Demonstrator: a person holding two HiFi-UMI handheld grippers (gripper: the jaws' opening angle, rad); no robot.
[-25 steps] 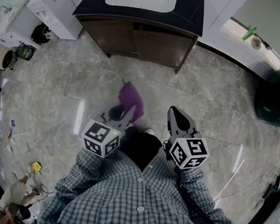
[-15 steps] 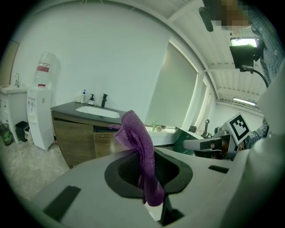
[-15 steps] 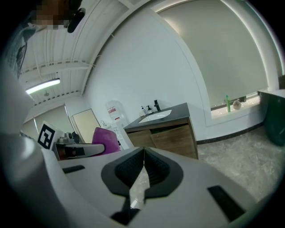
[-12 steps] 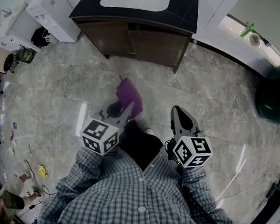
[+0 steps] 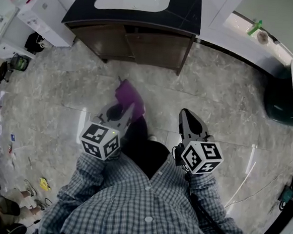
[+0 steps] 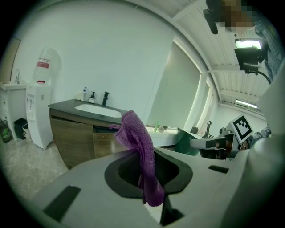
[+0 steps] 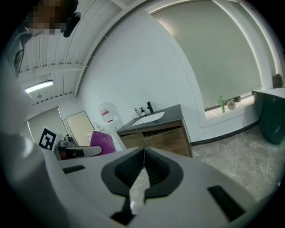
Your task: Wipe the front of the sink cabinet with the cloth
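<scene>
A purple cloth (image 5: 128,94) is pinched in the left hand-held gripper (image 5: 122,112), its length stretched forward past the jaws toward the sink cabinet (image 5: 137,43), well apart. The right hand-held gripper (image 5: 187,117) is clenched, empty.

1. The sink cabinet (image 5: 137,43) stands ahead across the floor (image 5: 214,84), well apart from both grippers.
2. The cloth (image 5: 128,94) sits between the left gripper's (image 5: 131,108) jaws (free end pointing toward the cabinet).
3. The right gripper (image 5: 187,115) is beside it, on the right.
4. A water dispenser (image 5: 42,11) stands left of the cabinet, and a bin (image 5: 279,101) stands well to its right.
</scene>
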